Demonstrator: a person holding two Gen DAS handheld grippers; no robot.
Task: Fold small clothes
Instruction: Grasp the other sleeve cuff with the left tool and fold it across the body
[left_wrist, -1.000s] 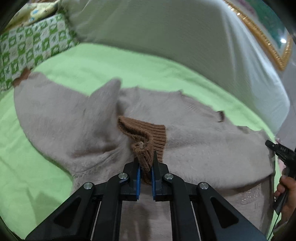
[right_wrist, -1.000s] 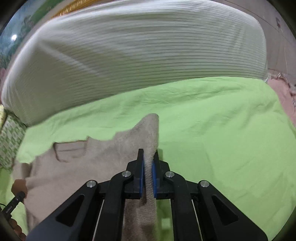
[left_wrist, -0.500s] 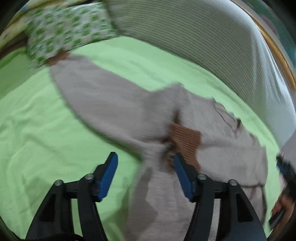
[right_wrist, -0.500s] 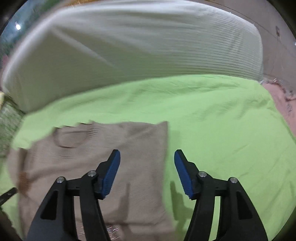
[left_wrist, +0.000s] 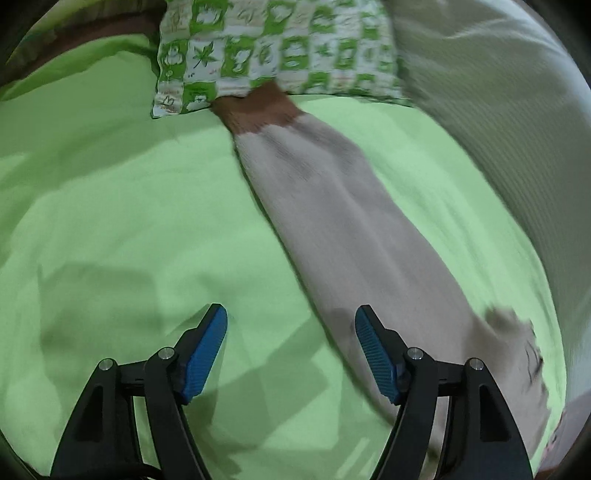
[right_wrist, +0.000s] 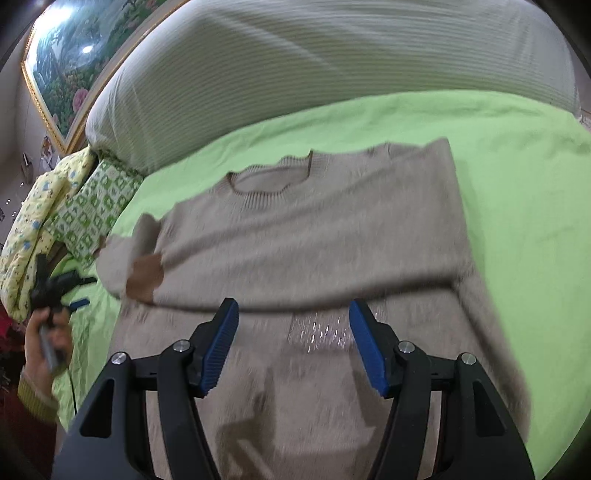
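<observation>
A beige knit sweater (right_wrist: 314, 236) with brown cuffs lies flat on the green bed sheet (right_wrist: 517, 206), neck toward the headboard. One sleeve is folded across its chest, brown cuff (right_wrist: 146, 278) at the left. The other sleeve (left_wrist: 343, 218) stretches out over the sheet, its brown cuff (left_wrist: 258, 110) touching the patterned pillow. My left gripper (left_wrist: 291, 332) is open and empty above the sheet beside that sleeve; it also shows at the left of the right wrist view (right_wrist: 59, 291). My right gripper (right_wrist: 293, 325) is open and empty above the sweater's lower body.
A green-and-white patterned pillow (left_wrist: 273, 48) lies at the sleeve's end. A big white ribbed pillow (right_wrist: 332, 74) runs along the headboard. A yellow quilt (right_wrist: 33, 221) is bunched at the bed's left edge. A framed picture (right_wrist: 74, 59) hangs behind.
Both grippers have opened and let go of the sweater. The folded sleeve now lies across the chest. The left gripper has swung left toward the outstretched sleeve; the right has pulled back.
</observation>
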